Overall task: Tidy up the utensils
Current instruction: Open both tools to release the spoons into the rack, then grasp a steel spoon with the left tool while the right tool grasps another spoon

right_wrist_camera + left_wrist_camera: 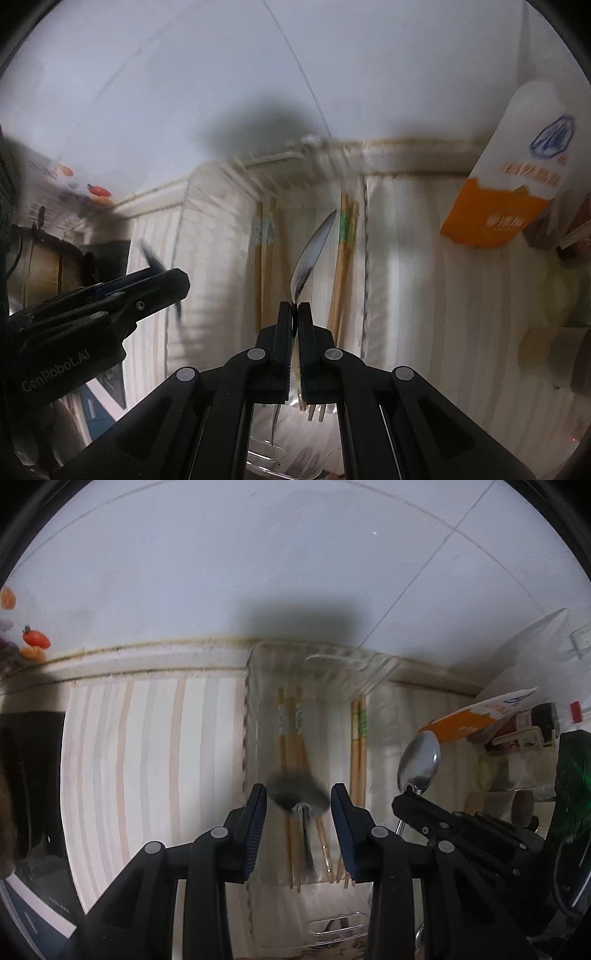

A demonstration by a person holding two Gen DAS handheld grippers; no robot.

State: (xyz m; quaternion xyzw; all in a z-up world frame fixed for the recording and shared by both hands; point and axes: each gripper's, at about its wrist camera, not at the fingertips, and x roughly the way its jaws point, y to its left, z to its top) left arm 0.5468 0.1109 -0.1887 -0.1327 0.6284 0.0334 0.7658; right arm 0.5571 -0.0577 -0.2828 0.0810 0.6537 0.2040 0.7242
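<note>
You are working in a home kitchen or dining corner. A striped cloth [147,746] covers the surface in front of you, which meets a white tiled wall [258,561] along a stained, grimy joint. On it sits a clear plastic tray [255,716] holding wooden chopsticks [356,738] in pairs. To your right stands an orange and white carton [495,206] with printed Chinese characters, beside jars and other pantry clutter. At far left, small orange tomato-like decorations [35,638] sit near the wall.
</note>
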